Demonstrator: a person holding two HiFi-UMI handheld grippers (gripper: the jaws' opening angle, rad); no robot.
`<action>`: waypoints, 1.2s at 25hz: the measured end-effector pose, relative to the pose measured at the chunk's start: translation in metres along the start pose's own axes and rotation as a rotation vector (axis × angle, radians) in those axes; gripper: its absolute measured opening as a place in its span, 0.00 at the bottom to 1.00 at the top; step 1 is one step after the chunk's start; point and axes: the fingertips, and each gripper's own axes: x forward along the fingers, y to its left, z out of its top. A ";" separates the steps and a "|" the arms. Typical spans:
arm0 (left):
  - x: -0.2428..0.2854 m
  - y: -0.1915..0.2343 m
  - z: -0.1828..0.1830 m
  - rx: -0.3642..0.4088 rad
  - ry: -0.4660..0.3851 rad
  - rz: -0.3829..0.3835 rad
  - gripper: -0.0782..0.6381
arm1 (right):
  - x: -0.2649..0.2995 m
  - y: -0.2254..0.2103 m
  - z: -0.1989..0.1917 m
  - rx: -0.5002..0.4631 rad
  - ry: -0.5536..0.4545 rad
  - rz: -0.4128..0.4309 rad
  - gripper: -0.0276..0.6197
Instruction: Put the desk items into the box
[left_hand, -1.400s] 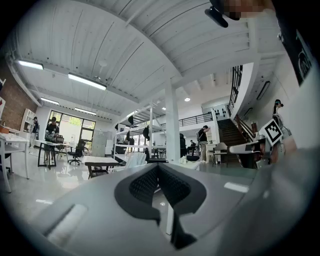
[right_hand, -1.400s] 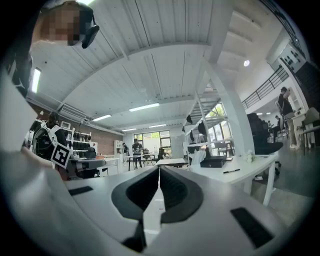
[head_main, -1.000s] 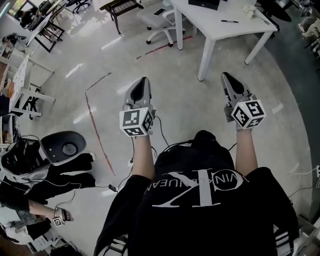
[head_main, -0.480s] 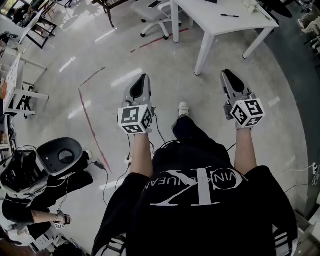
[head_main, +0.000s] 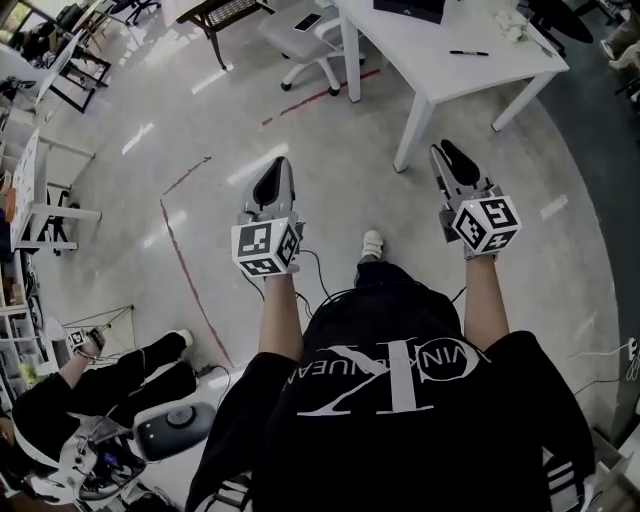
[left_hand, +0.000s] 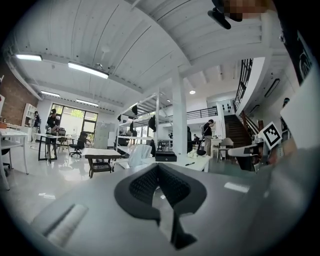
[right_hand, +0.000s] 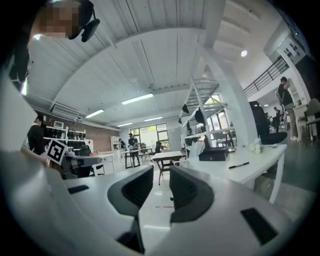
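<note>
I hold both grippers out at waist height over the floor, a few steps short of a white desk (head_main: 470, 70). On it lie a black pen (head_main: 468, 52), a black box (head_main: 408, 8) and a white crumpled item (head_main: 512, 25). My left gripper (head_main: 271, 178) is shut and empty; its pads meet at the tip in the left gripper view (left_hand: 158, 167). My right gripper (head_main: 448, 160) holds nothing, and its pads stand a narrow gap apart (right_hand: 161, 172). The right gripper view shows the desk (right_hand: 260, 159) ahead with the pen (right_hand: 239, 164) and the box (right_hand: 217, 154).
A white office chair (head_main: 310, 35) and a dark low table (head_main: 225, 12) stand left of the desk. A red tape line (head_main: 190, 270) runs across the floor. A person (head_main: 100, 380) sits on the floor at lower left among cables and gear. A white table (head_main: 40, 190) stands at the far left.
The view has shifted as I step toward the desk, and my foot now shows. The person at lower left has shifted. Both grippers keep their pose.
</note>
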 end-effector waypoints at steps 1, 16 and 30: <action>0.010 0.004 0.002 -0.005 -0.001 0.000 0.12 | 0.009 -0.004 0.002 -0.005 0.005 0.003 0.14; 0.158 0.031 0.021 0.009 0.022 -0.037 0.12 | 0.114 -0.102 0.017 0.028 0.009 -0.007 0.14; 0.239 0.027 0.038 0.015 -0.001 -0.080 0.12 | 0.145 -0.159 0.028 0.018 0.015 -0.038 0.14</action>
